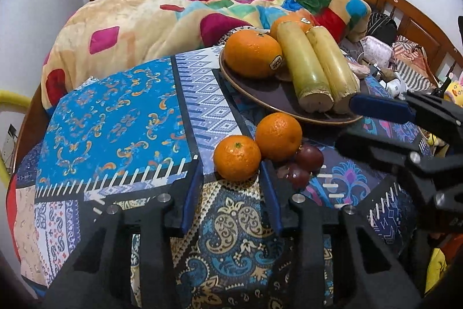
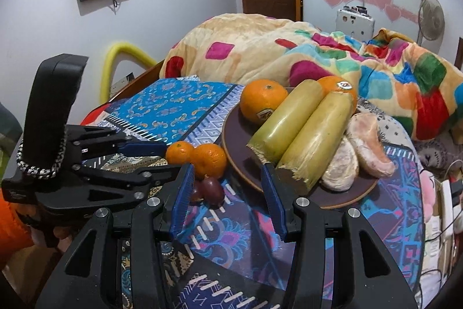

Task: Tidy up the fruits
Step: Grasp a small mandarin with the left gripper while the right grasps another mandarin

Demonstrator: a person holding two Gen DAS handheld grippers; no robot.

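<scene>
**Q:** Bedroom setting, then? What carries the fruit?

**A:** Yes. A table draped in a patchwork blue cloth stands against a bed heaped with a bright quilt. A dark brown plate sits toward the table's far right edge, beside the quilt.

**Q:** What lies on the plate?

**A:** Two sugarcane pieces side by side, a stickered orange at the plate's left rim, another orange behind the cane, and peeled pomelo segments to the right.

**Q:** And off the plate?

**A:** Two mandarins touching each other on the cloth just beside the plate's near rim, with two dark purple passion fruits next to them.

**Q:** The grippers?

**A:** The left gripper stands partly open and empty, its blue pads just short of the nearer mandarin. The right gripper is also partly open, holding nothing, its right pad near the cut sugarcane ends.
</scene>
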